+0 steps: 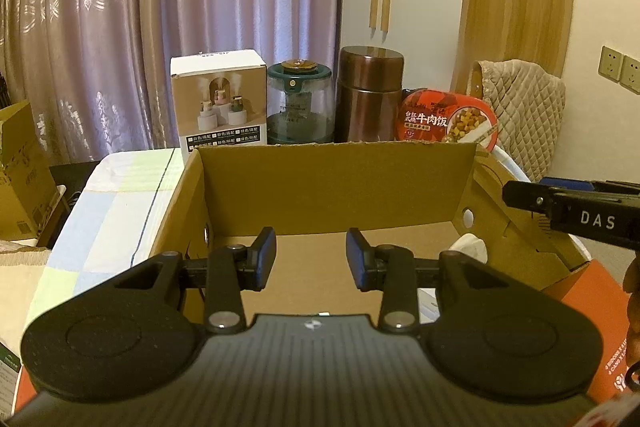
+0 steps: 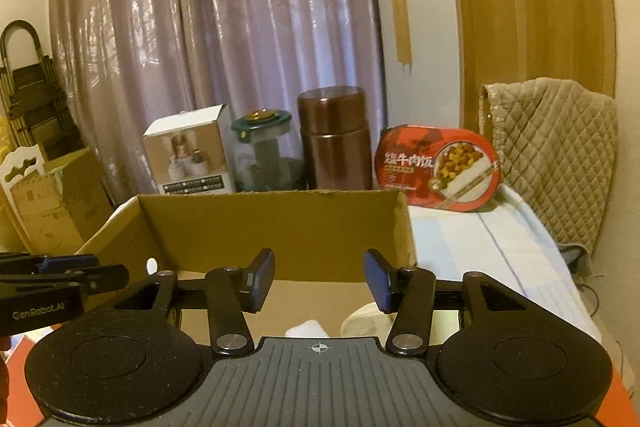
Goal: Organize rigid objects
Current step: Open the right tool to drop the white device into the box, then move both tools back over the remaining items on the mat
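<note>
1. Sitting in a row behind the box (image 1: 336, 183), at its twelve o'clock side, are the carton (image 1: 219, 99), the jar (image 1: 299, 103), the flask (image 1: 370, 93) and the meal tub (image 1: 448, 121); the same four are showing across the right wrist view, carton (image 2: 188, 157), jar (image 2: 264, 155), flask (image 2: 334, 143), tub (image 2: 438, 169).
2. Judging by looks, the flask is likely metal: stiff, smooth, probably slippery and the heaviest of the four. Taking it around the body below the lid seam is looking safest.
3. The jar is looking like clear glass or plastic with a green lid, so possibly fragile; gripping across the lid rim or the narrower upper body is seeming wise.
4. The carton is probably light and may dent under a hard squeeze; pinching across two opposite faces should be working.
5. The tub is standing on edge, leaning back, light and thin-walled by appearance; taking it across its rim is looking best.
6. Something pale (image 2: 370, 321) is lying in the box at the five o'clock corner; what it is cannot be told.
7. The left gripper (image 1: 311, 259) is hovering over the near edge of the box, tilting downward, its jaws standing narrowly apart and holding nothing.
8. The right gripper (image 2: 319, 281) is pointing likewise down into the box, jaws parted a little wider, nothing between them.
9. Each gripper is showing at the other view's edge, side by side and apart.
</note>
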Demonstrator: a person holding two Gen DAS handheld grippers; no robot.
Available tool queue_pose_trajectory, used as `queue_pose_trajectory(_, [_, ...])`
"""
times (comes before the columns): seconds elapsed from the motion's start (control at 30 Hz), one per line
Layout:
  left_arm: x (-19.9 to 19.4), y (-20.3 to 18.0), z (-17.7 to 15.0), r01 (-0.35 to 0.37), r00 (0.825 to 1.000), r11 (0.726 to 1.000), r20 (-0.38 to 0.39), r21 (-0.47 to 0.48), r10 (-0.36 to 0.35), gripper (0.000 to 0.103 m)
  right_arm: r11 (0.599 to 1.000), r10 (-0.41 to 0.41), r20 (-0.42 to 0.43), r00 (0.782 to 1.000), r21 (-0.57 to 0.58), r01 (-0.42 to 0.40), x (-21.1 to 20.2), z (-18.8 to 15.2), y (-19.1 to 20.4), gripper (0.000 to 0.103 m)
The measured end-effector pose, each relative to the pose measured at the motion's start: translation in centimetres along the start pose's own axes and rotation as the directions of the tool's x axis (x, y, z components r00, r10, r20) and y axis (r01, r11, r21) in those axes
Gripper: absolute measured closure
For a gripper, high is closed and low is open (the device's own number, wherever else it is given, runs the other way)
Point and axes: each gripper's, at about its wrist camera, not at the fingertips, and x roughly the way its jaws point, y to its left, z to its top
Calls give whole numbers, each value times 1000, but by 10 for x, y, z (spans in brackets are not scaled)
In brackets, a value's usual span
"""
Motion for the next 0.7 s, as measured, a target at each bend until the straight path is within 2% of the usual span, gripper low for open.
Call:
queue_pose_trajectory(0.2, [-13,-2,-4,0,1000,1000,6,-5,0,70,998,-13,22,1000,-55,14,-20,-5,0,55])
queue_pose_trajectory(0.4, [-42,-6,-9,14,999,1000,30,-22,-13,70,997,-18,66,998,-79,23,-58,-12,3,54])
queue_pose_trajectory(0.7, [-105,-4,-51,2,1000,999,23,-43,-1,70,998,-4,47,999,-65,8,-125,-50,11,43])
